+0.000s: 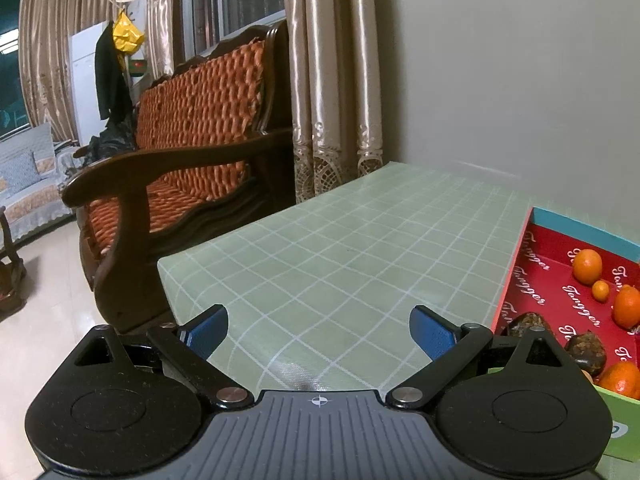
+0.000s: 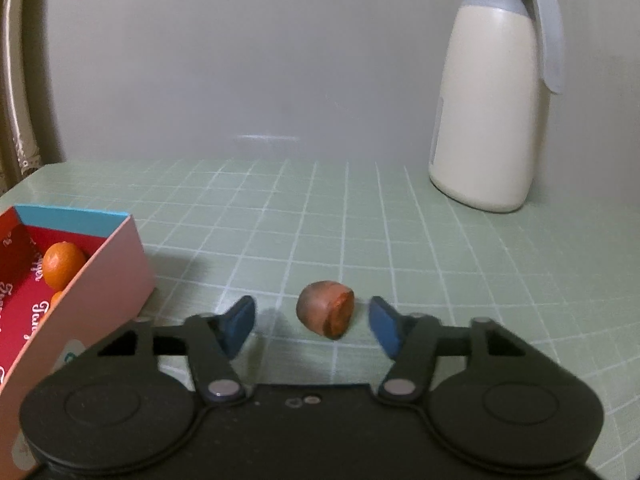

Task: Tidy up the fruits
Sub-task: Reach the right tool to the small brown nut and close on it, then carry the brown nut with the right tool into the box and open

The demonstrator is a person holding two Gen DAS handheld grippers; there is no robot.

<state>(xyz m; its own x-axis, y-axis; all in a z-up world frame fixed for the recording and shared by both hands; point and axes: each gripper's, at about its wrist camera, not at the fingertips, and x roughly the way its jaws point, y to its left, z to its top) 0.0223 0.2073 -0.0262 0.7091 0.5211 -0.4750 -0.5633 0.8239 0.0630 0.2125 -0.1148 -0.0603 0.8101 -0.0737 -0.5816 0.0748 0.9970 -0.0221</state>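
**Right gripper straddles a lone brown fruit**

The right gripper [image 2: 311,322] tilts down toward the table [image 2: 320,216], jaws parted with the brown fruit [image 2: 325,314] between them. Neither blue pad touches it; a gap shows on each side, narrower on the right. The fruit sits on the green checked cloth, just right of the box [image 2: 108,280], and its orange cut face is blurred, so I cannot tell what kind it is. A cream jug [image 2: 486,112] stands well behind.

The left gripper [image 1: 319,334] also points down, jaws spread wide over bare cloth, holding nothing. At its right the box is cut off by the frame; oranges [image 1: 587,266] and two dark fruits [image 1: 586,352] lie inside, partly hidden behind the gripper's arm. A wooden sofa [image 1: 192,152] stands beyond the table's left edge.
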